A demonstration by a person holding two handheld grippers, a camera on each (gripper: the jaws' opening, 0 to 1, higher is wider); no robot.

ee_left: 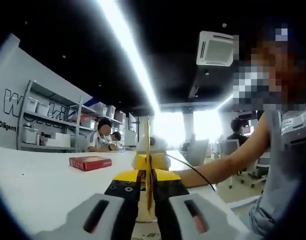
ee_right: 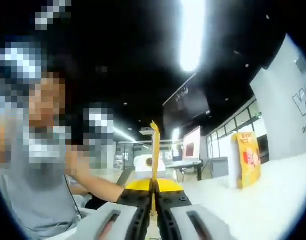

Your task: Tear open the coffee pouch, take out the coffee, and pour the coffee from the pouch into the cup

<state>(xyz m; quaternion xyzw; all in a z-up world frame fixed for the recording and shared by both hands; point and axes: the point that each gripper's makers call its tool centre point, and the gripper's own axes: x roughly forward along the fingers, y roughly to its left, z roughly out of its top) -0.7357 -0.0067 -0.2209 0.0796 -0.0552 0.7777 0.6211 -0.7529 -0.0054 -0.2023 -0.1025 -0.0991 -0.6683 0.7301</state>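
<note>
Pouch thin, yellow, seen edge-on, pinched between both grippers' fingers

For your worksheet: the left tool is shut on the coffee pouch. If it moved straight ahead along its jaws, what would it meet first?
Most likely the right tool, whose yellow-and-black head faces the left tool directly across the edge-on coffee pouch they both pinch. Depth is hard to judge in this fisheye view.

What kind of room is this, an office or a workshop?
Probably an open-plan office or lab: storage shelves with bins along a wall, people seated at desks, a ceiling air-conditioning unit, and a long white table.
</note>
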